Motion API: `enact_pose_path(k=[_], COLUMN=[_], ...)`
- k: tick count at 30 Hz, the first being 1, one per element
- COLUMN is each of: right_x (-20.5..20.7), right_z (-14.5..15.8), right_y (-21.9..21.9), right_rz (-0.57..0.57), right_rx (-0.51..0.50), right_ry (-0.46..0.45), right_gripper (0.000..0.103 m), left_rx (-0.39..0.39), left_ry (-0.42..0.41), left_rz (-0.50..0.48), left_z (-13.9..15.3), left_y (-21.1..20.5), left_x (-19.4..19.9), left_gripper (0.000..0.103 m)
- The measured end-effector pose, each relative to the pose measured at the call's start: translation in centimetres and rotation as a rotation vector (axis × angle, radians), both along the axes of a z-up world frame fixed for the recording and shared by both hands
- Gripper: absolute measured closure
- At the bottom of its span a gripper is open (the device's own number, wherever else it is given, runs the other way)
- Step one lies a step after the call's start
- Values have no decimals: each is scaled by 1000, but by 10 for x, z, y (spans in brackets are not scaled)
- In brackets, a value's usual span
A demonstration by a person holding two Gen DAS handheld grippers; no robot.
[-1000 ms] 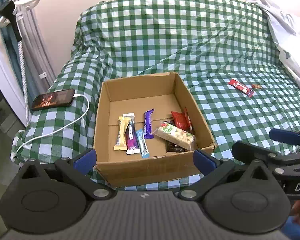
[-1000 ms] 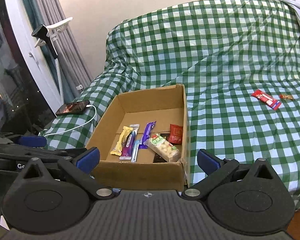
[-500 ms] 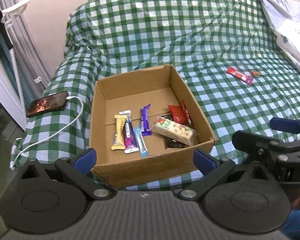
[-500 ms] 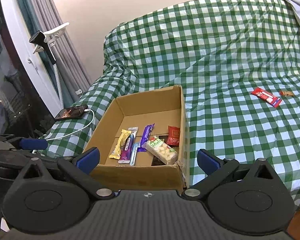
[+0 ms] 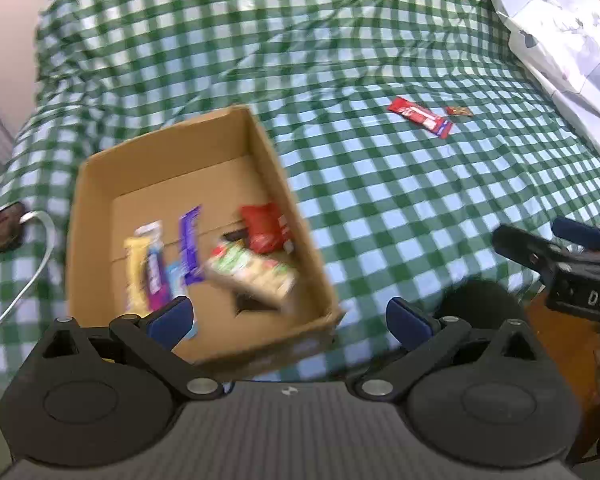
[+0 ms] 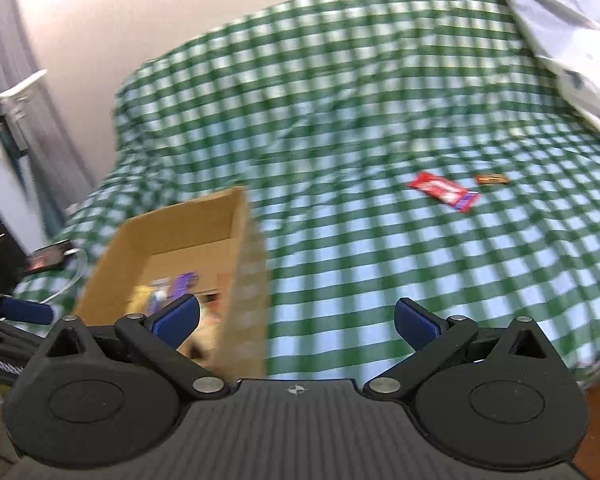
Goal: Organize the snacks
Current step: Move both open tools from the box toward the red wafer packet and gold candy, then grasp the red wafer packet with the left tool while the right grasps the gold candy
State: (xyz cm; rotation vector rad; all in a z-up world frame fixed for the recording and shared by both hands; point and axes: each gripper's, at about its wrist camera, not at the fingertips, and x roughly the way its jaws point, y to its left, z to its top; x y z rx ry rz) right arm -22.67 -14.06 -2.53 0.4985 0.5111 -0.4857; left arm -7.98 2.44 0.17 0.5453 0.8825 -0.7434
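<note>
An open cardboard box point(image 5: 100, 184) point(image 6: 220, 216) sits on the green checked bed and holds several snacks: a yellow bar point(image 5: 134, 272), a purple bar point(image 5: 190, 248), a red packet point(image 5: 262, 228) and a green-labelled nut pack point(image 5: 252, 276). A red snack bar point(image 5: 420, 116) point(image 6: 444, 192) and a small brown candy point(image 5: 458, 111) point(image 6: 492, 179) lie loose on the bed to the right. My left gripper point(image 5: 288, 320) is open and empty over the box's near edge. My right gripper point(image 6: 296, 320) is open and empty near the box's right wall.
A phone point(image 5: 0, 228) on a white charging cable point(image 5: 32, 272) lies on the bed left of the box. A white printed quilt point(image 5: 560, 40) is heaped at the right. A wall and curtain stand behind and to the left.
Both grippers have moved forward and to the right over the bed; the box has shifted left in both views and the loose red bar looks nearer. Both stay open.
</note>
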Motion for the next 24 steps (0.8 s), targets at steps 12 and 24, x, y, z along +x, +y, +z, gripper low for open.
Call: enact_pose_path(k=[12, 24], right_x=[-12, 66], right_z=[-42, -146], right_y=[-159, -367], right_rz=[-231, -286], right_rx=[-62, -152], right_ry=[71, 123], right_gripper=[0, 0], left_rx=[0, -54], left_ry=[67, 293], left_rz=[24, 119], left_z=[-33, -155], left_y=[-209, -439], left_x=[63, 154], left_gripper=[0, 0])
